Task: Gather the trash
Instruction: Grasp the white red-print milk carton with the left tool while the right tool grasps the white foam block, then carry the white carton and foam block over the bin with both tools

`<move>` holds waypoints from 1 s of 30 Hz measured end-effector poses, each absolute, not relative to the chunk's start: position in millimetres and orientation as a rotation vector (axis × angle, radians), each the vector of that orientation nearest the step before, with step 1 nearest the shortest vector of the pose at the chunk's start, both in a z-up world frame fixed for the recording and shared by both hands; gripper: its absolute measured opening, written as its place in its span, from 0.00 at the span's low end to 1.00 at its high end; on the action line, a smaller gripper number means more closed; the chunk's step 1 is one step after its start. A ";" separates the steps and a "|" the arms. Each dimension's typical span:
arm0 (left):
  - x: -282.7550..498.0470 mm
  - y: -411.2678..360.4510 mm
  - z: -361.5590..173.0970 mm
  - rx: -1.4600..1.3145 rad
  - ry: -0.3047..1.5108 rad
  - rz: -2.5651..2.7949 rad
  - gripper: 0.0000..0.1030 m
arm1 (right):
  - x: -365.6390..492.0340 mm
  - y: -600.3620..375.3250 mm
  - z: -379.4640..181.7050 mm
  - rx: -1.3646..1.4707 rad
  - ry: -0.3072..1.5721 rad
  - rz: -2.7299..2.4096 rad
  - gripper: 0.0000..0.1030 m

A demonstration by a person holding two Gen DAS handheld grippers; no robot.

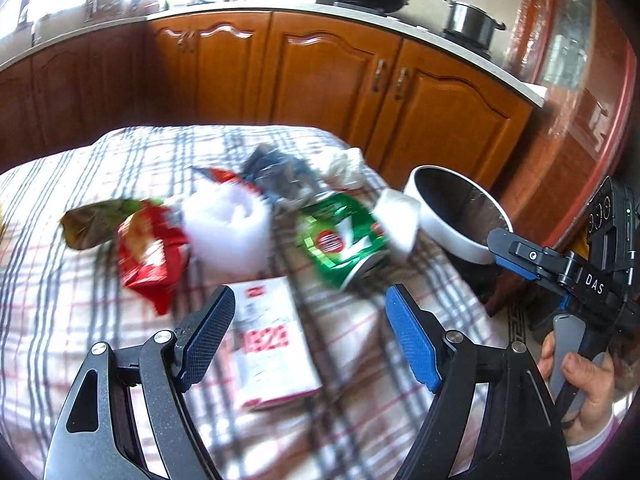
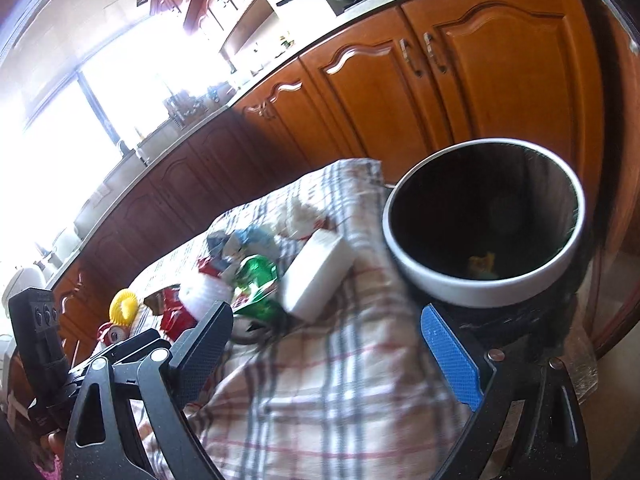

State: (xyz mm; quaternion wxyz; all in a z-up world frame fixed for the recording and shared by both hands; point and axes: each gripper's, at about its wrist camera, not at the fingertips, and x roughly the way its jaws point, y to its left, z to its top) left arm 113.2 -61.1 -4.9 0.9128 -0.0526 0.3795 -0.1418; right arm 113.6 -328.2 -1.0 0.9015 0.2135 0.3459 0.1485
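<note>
Left wrist view: our left gripper [image 1: 310, 336] hangs with jaws spread wide and empty above the white carton [image 1: 272, 344], so we read it as lining up a pick there. Trash sits clustered on the plaid tablecloth [image 1: 60, 320]: red snack bag [image 1: 150, 256], crushed green can [image 1: 344, 240], white foam block [image 1: 398, 220], white plastic cup [image 1: 228, 228], all motion-blurred. The bin [image 1: 456, 216] stands just beside the table's right edge, presumably so drops are short. Right wrist view: our right gripper [image 2: 326, 354] is also spread, holding nothing, aimed between cloth edge and bin [image 2: 480, 284]. The bin has a white rim and dark inside, with something yellowish at the bottom; we can't tell what. The can [image 2: 256, 280] looks dented and the carton flat.
</note>
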 end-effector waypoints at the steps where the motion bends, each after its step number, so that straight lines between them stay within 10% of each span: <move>1: 111.1 -56.1 -6.3 -0.111 0.783 -0.284 0.78 | 114.2 -323.5 -1.6 0.440 0.718 0.314 0.94; 10: 107.1 -39.2 -26.8 -0.113 0.851 -0.242 0.86 | 133.3 -302.1 -16.6 0.450 0.748 0.336 0.92; 22: 118.8 -56.4 -50.4 -0.048 0.908 -0.232 0.85 | 176.4 -302.4 -41.9 0.488 0.822 0.298 0.59; 27: 125.5 -59.6 -63.7 -0.029 0.935 -0.241 0.44 | 188.7 -297.5 -51.8 0.498 0.853 0.308 0.50; 30: 124.7 -60.1 -58.6 -0.049 0.918 -0.274 0.44 | 188.4 -298.9 -50.3 0.508 0.841 0.316 0.37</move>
